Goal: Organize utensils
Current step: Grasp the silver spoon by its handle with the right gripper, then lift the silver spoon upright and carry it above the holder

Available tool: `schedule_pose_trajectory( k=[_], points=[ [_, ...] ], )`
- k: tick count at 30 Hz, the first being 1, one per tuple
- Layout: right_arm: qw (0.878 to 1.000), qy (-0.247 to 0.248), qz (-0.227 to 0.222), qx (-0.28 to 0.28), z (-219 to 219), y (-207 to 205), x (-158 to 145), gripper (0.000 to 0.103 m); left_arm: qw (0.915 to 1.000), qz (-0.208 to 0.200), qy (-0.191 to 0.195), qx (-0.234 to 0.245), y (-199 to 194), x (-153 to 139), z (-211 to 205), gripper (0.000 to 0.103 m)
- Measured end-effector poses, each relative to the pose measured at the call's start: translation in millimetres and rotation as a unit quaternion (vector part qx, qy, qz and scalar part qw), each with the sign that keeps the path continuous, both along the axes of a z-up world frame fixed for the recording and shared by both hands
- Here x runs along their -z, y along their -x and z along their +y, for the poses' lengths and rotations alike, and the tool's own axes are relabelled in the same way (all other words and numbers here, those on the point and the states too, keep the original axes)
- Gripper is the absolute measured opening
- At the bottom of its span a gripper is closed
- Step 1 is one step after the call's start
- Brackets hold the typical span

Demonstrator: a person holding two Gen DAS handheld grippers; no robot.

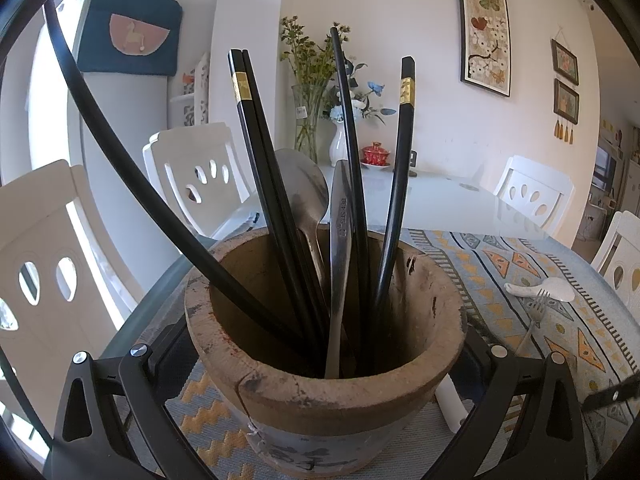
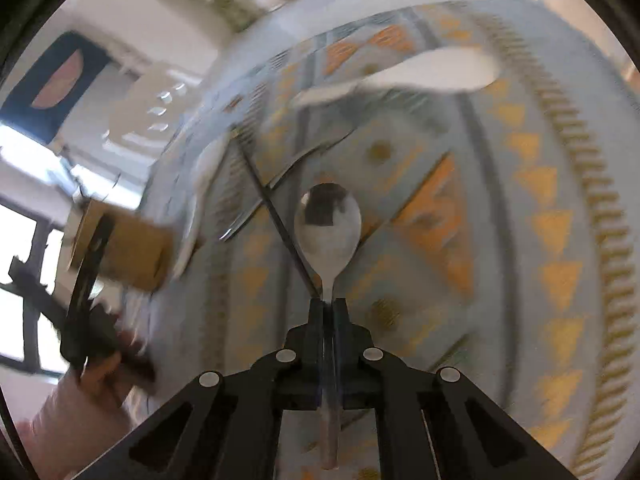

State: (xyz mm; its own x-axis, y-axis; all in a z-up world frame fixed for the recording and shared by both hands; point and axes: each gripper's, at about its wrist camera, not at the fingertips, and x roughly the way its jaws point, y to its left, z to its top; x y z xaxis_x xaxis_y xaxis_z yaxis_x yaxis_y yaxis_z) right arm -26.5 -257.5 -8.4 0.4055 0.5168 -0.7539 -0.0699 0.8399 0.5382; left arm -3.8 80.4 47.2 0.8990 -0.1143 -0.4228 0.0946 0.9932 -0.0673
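Black fingers of our right gripper point(image 2: 329, 300) are pressed together on the neck of a steel spoon point(image 2: 328, 226), whose bowl juts forward above the patterned tablecloth point(image 2: 532, 200). Our left gripper point(image 1: 320, 354) stands spread around a worn clay pot point(image 1: 320, 392); we cannot tell whether its pads touch the pot's sides. Upright inside the pot we see black chopsticks point(image 1: 256, 152) with gold bands and metal utensil handles point(image 1: 340, 240). Farther out on the cloth lie a white ceramic spoon point(image 1: 544, 289) and a fork point(image 1: 536, 312). Beyond them, white chairs point(image 1: 528, 194) ring the table.
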Motion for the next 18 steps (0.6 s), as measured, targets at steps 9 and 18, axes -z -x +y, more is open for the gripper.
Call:
schedule_pose_trajectory(
  k=[9,18],
  points=[
    [0.995,0.065,0.021,-0.07,40.6,-40.1,1.4,0.004,1.0,-0.002,-0.002,0.0,3.2,-1.1,-0.3,0.103],
    [0.991,0.093,0.061,-0.076,58.7,-69.0,-0.7,0.003,1.0,-0.003,-0.002,0.0,3.6,-0.9,-0.3,0.103]
  ],
)
